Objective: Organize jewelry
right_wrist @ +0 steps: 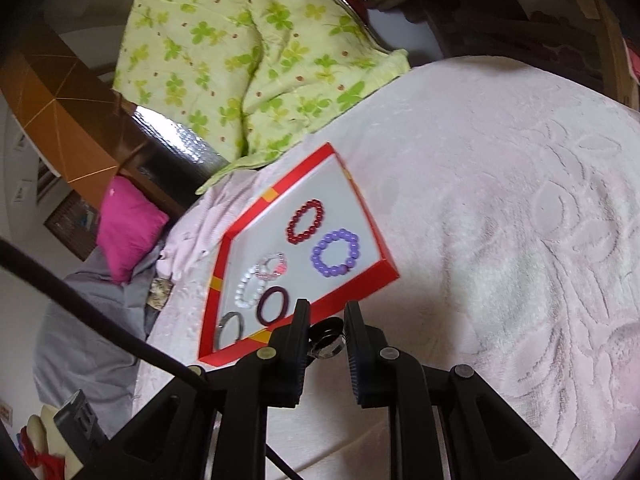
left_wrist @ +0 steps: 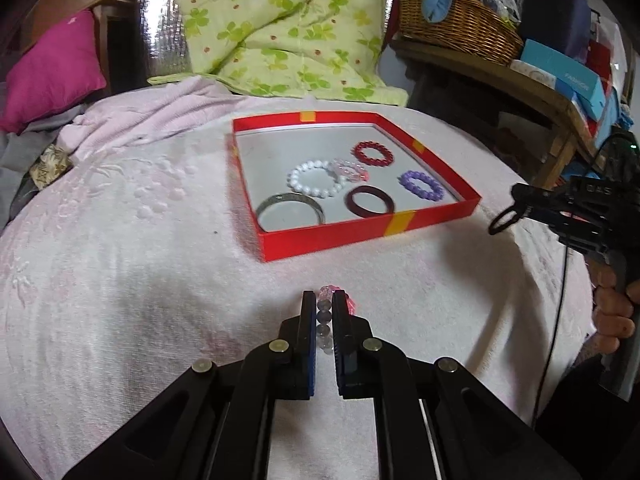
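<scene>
Box (left_wrist: 360,236) with red walls lies ahead of both my hands on the bed (left_wrist: 140,280). My left fingers (left_wrist: 324,300) are clamped on a clear bead bracelet (left_wrist: 324,314). My right fingers (right_wrist: 326,308), nearer the box, pinch a dark ring (right_wrist: 328,338). Six bracelets fill the box; the near wall stands in the way, so I lift over it.

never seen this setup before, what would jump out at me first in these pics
The red tray in the middle of the pale pink bedspread stands out first, with six bracelets lying inside, among them a purple beaded one near its right wall and a white beaded one near the centre. Next come the two grippers in front of it: the left gripper is shut on a clear beaded bracelet, and the right gripper holds a dark ring.
</scene>
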Tool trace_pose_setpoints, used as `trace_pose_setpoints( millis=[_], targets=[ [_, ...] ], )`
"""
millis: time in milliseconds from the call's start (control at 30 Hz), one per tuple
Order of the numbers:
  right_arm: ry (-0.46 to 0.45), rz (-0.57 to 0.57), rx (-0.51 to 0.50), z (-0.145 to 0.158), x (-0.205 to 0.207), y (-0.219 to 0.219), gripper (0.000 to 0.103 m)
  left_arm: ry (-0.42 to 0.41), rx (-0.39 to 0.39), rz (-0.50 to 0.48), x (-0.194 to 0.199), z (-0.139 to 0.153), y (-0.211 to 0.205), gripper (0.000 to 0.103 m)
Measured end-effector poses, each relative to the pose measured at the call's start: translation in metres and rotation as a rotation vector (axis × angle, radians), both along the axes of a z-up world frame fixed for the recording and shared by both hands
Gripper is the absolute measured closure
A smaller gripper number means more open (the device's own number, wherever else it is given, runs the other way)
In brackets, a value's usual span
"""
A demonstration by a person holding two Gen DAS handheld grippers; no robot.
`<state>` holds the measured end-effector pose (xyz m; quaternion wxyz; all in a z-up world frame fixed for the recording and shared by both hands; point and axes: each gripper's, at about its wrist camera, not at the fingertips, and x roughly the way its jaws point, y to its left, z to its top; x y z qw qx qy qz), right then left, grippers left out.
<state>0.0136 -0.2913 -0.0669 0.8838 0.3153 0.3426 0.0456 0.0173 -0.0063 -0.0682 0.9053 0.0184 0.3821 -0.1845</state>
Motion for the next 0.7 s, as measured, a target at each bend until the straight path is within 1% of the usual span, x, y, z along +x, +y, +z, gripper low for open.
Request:
trace_pose_setpoints(
  millis=[133, 200, 267, 467, 567, 700],
  targets=[
    [-0.012, 0.031, 0.007, 0.003, -0.001, 0.005, 0.084, -0.008, 0.025, 0.036, 0.001, 0.0, 0.004, 0.095],
    [-0.013, 0.045, 0.007, 0.004, -0.001, 0.007, 0.084, -0.014, 0.061, 0.059, 0.002, -0.001, 0.004, 0.095],
    [-0.007, 0.054, 0.006, 0.003, -0.001, 0.008, 0.084, -0.009, 0.072, 0.071, 0.002, -0.002, 0.006, 0.095],
    [0.049, 0.067, 0.003, -0.007, 0.002, 0.011, 0.084, -0.002, 0.11, 0.078, 0.004, -0.005, 0.005, 0.095],
    [0.079, 0.069, 0.01, -0.013, 0.005, 0.012, 0.084, 0.002, 0.121, 0.081, 0.003, -0.006, 0.004, 0.095],
    [0.108, 0.079, -0.005, -0.018, 0.009, 0.018, 0.084, 0.014, 0.13, 0.084, 0.004, -0.007, 0.003, 0.095]
  ],
)
